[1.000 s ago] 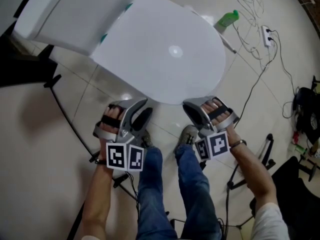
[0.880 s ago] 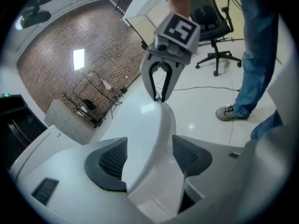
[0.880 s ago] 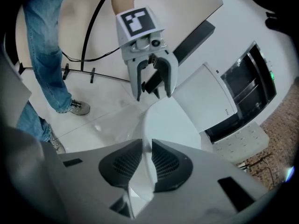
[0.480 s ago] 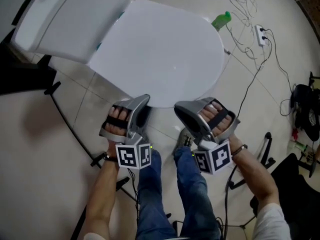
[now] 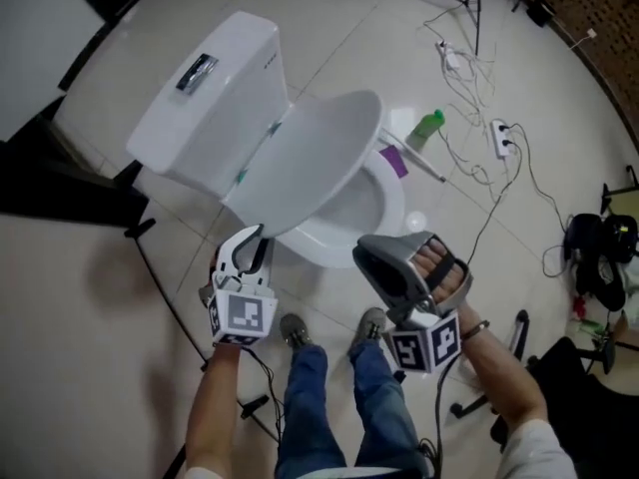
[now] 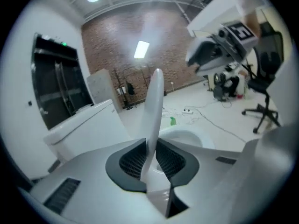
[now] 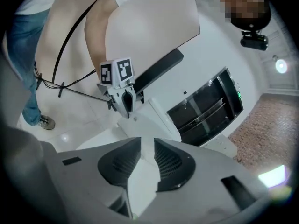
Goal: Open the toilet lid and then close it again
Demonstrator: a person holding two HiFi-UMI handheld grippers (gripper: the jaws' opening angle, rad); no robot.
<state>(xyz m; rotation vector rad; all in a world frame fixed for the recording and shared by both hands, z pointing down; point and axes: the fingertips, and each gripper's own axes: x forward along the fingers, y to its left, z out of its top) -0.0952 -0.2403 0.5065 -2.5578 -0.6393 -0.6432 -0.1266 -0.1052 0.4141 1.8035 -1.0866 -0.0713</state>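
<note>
Over tiled floor (image 5: 90, 297), toilet lid (image 5: 315, 158) slants upward from its hinge.

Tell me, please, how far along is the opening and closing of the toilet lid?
Done: the lid is off the bowl, partly raised. In hand: the left tool, whose jaws have just been closing, pinches the lid's edge. Left: raise it fully, then lower it shut.
</note>
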